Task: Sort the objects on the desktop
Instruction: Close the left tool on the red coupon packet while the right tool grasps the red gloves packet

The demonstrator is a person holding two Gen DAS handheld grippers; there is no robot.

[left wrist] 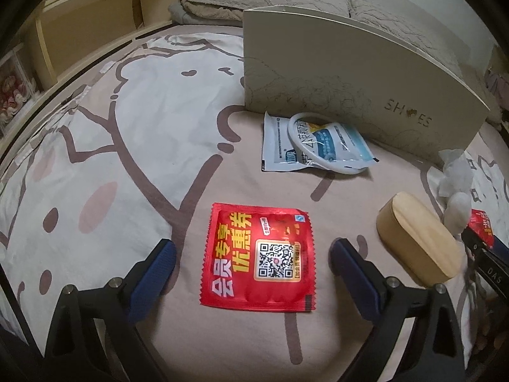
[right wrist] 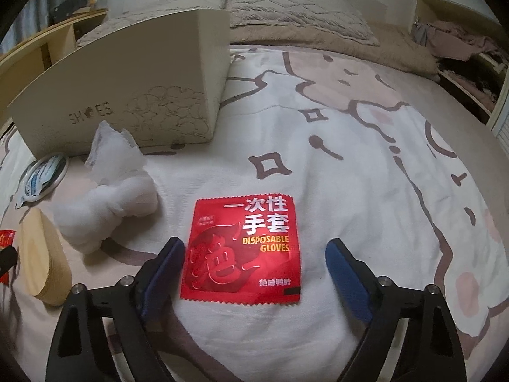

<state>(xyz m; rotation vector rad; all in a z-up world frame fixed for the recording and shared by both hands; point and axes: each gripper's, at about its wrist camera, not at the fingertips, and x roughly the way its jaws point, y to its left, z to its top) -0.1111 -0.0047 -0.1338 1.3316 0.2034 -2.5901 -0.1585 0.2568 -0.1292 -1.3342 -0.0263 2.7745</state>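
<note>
My left gripper [left wrist: 251, 254] stands spread around a red coupon sachet [left wrist: 258, 257] lying flat on the bedsheet [left wrist: 127, 146] (pads apparently clear). My right gripper [right wrist: 254, 256] is spread too, around the disposable-gloves packet [right wrist: 243, 250]; its left pad [right wrist: 165, 270] may touch the packet's edge.

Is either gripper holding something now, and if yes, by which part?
Nothing is held. The left gripper is open around a red packet on the bed; the right gripper is open around another red packet.

A home bedroom: ahead of the jaws stretches a bed under a cartoon-print sheet [right wrist: 366, 165], with a quilted blanket [right wrist: 286, 12] at its far end, wooden shelves [left wrist: 95, 22] beside it and heaped clothes [right wrist: 455, 41] in a nook.
</note>
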